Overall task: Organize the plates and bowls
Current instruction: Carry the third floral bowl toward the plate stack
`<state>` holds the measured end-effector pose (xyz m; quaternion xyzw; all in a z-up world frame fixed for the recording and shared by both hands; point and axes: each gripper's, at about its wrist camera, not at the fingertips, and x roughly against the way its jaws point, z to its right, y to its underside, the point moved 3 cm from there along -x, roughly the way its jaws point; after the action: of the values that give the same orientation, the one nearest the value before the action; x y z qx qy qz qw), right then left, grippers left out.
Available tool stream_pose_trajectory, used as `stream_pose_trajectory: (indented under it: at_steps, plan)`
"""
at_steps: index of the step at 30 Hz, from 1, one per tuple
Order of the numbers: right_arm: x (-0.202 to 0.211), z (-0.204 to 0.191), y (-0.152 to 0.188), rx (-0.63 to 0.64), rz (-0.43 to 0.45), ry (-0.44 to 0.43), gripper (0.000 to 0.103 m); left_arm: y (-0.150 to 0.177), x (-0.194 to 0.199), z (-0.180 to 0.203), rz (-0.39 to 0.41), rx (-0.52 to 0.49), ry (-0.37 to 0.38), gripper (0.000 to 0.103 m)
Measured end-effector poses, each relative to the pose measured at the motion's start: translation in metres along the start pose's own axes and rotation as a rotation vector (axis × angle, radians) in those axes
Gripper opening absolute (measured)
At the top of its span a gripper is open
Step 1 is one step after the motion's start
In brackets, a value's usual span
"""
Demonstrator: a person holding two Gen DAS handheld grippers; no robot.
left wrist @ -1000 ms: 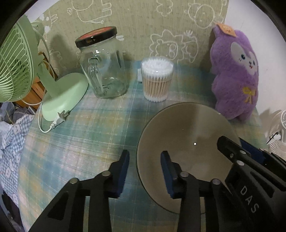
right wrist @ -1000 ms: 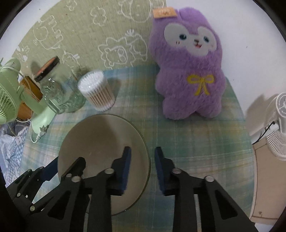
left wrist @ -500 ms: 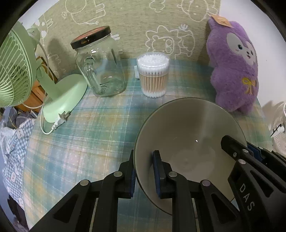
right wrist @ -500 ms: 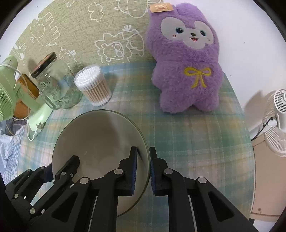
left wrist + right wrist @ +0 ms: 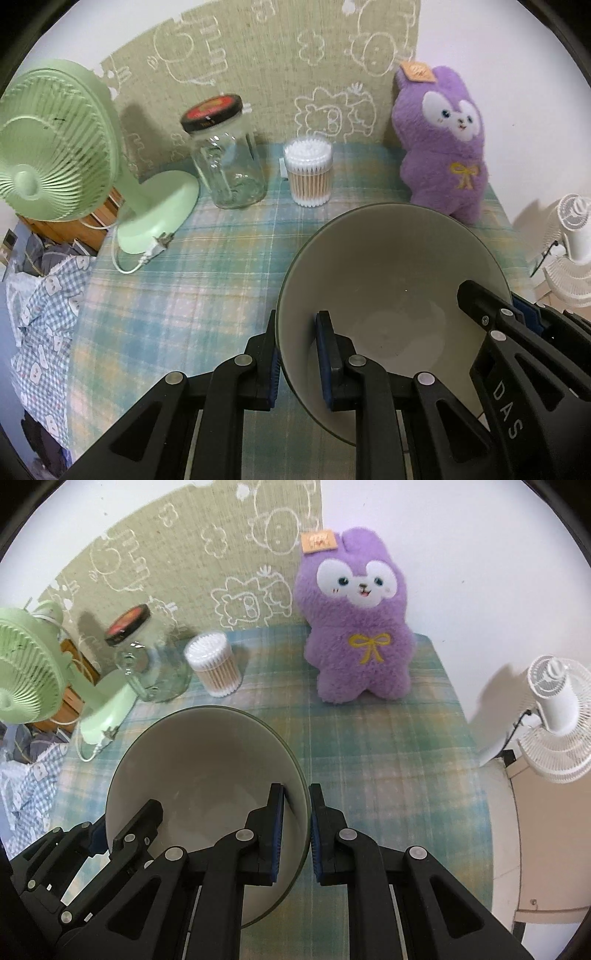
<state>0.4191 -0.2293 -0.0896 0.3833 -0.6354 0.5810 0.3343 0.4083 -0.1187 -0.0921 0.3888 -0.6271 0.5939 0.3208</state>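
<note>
Bowl [image 5: 391,280]: pale, deep, dark-rimmed; held over the plaid cloth [image 5: 192,295], tilted. Its left rim is clamped by the left gripper [image 5: 297,354], one finger inside, one outside. Its right rim is clamped by the right gripper [image 5: 297,834] the same way. Behind it on the cloth are set: jar [image 5: 227,162] with black lid; swab tub [image 5: 309,173]; purple plush [image 5: 443,147]; green fan [image 5: 55,147].
</note>
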Motion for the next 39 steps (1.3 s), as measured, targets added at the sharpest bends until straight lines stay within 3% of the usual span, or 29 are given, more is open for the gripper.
stream_pose_trajectory:
  at_steps: [9, 22, 39]
  plan:
    - [0.071, -0.021, 0.033, -0.014, 0.051, 0.024, 0.016, 0.028, 0.062, -0.021, 0.063, -0.013, 0.026, 0.015]
    - [0.136, -0.063, 0.104, -0.041, 0.078, 0.052, 0.016, 0.093, 0.123, -0.071, 0.103, -0.044, 0.051, 0.015]
    - [0.138, -0.106, 0.207, -0.078, -0.001, 0.070, 0.016, 0.186, 0.121, -0.113, 0.035, -0.096, 0.049, 0.016]
